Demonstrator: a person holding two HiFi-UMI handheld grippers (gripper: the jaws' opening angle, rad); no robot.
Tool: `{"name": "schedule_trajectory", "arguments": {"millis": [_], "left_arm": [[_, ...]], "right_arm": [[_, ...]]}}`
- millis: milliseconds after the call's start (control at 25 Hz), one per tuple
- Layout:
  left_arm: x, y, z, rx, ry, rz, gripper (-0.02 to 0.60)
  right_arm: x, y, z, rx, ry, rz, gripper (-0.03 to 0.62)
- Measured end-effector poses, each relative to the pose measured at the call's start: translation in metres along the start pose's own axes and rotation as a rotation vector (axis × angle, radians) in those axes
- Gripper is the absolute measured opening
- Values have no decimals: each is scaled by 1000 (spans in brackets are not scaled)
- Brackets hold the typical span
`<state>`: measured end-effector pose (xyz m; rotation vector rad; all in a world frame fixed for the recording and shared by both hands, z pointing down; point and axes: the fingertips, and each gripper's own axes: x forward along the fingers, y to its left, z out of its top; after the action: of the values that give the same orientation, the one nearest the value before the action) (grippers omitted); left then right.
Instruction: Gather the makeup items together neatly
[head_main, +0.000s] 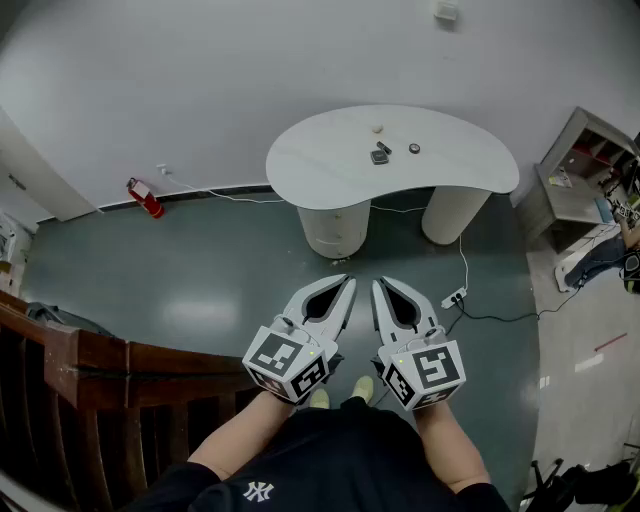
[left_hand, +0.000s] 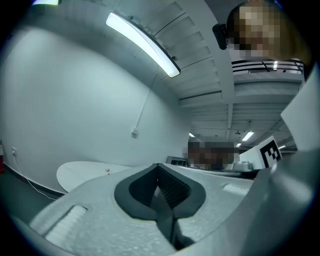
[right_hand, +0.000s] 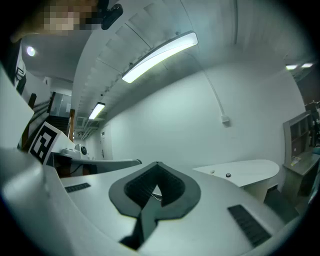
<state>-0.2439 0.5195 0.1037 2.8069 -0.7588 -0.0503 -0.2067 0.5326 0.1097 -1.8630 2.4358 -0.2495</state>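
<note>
A white kidney-shaped table (head_main: 330, 165) stands across the room by the wall. On it lie three small makeup items: a pale round one (head_main: 378, 128), a dark square compact (head_main: 380, 155) and a dark round one (head_main: 414, 149). My left gripper (head_main: 345, 282) and right gripper (head_main: 380, 285) are held side by side close to my body, far short of the table. Both point level towards it with jaws shut and nothing between them. The left gripper view shows the left gripper (left_hand: 158, 166) closed, with the table (left_hand: 85, 172) in the distance. In the right gripper view the right gripper (right_hand: 157, 164) is closed and the table (right_hand: 247, 171) is at the right.
A red fire extinguisher (head_main: 146, 198) lies by the wall at the left. A dark wooden railing (head_main: 110, 365) runs along my left side. A power strip (head_main: 453, 298) with its cable lies on the floor near the table's base. A grey shelf unit (head_main: 580, 170) stands at the right.
</note>
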Motion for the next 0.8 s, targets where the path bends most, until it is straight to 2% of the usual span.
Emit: {"name": "schedule_trajectory", "arguments": {"millis": [520,800], "left_arm": [[22,-16,-10,11,22,4,8],[41,-18,-13,25,34,28,8]], "right_arm": [[-8,-24,0,49,-4,28,12],[-19,-57,7,105,-47,18,12]]}}
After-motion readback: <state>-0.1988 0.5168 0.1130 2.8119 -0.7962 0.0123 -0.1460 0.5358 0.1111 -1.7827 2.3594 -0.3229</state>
